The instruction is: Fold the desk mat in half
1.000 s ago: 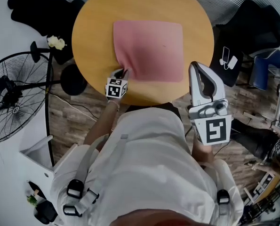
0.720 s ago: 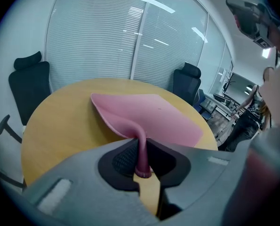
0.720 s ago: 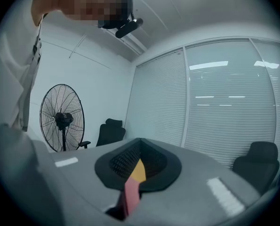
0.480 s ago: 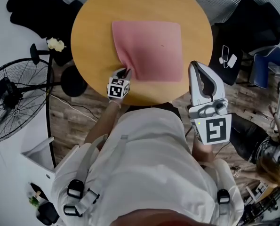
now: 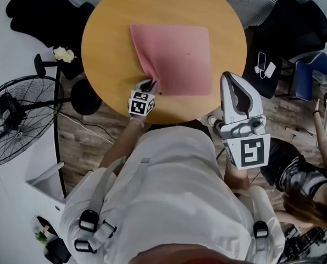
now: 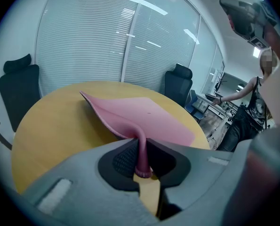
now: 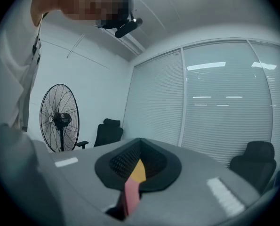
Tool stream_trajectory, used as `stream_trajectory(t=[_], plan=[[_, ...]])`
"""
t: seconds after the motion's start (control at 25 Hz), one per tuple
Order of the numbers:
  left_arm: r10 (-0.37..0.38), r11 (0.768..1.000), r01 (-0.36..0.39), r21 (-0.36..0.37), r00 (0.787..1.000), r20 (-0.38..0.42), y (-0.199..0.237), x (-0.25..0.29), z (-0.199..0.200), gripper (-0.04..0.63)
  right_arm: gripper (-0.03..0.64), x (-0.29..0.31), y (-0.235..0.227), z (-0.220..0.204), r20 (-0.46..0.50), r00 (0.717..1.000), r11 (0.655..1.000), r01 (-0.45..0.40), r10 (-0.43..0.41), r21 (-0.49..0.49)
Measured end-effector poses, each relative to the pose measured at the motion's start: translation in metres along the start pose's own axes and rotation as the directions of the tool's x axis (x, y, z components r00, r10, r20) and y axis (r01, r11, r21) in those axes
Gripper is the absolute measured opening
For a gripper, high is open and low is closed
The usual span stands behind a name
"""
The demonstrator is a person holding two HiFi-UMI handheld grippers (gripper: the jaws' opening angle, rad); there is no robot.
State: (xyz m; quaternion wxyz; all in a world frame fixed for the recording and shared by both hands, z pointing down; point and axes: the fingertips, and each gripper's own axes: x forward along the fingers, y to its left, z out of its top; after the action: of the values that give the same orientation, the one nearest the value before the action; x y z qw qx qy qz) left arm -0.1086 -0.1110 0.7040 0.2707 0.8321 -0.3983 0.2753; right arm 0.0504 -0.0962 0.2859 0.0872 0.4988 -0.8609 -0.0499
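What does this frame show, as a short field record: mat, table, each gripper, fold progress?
mat: pink desk mat, mostly flat, near-left corner lifted
surface: round wooden table
left gripper: shut on the mat's near-left corner
right gripper: jaws together, nothing between them, not touching the mat
fold: not yet made

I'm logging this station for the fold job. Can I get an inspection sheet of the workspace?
Surface: round wooden table, bare apart from the mat.
Job's things: pink desk mat, unfolded, near left corner raised.
Clutter: nothing seen on the table.
Grippers: left gripper shut on the mat's corner; right gripper shut, empty, by the table's near edge.
Cables: one cable on the floor beside the fan.
Surroundings: standing fan, black office chairs, another person.
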Motion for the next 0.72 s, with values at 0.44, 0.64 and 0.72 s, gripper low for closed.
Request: stream_trajectory(t=[0.44, 0.64, 0.72], plan=[[-0.047, 0.999, 0.047, 0.018, 0.999, 0.013, -0.025, 0.01, 0.009, 0.046, 0.005, -0.003, 0.002, 0.001, 0.007, 1.0, 1.0, -0.001, 0.001, 0.004], [-0.065, 0.998, 0.065, 0.027, 0.998, 0.011, -0.034, 0.014, 0.012, 0.046, 0.005, -0.002, 0.002, 0.007, 0.014, 1.0, 0.999, 0.008, -0.009, 0.039], [-0.071, 0.997, 0.071, 0.03, 0.997, 0.009, -0.038, 0.015, 0.012, 0.046, 0.005, -0.005, 0.0, 0.004, 0.01, 1.0, 1.0, 0.004, -0.005, 0.024]])
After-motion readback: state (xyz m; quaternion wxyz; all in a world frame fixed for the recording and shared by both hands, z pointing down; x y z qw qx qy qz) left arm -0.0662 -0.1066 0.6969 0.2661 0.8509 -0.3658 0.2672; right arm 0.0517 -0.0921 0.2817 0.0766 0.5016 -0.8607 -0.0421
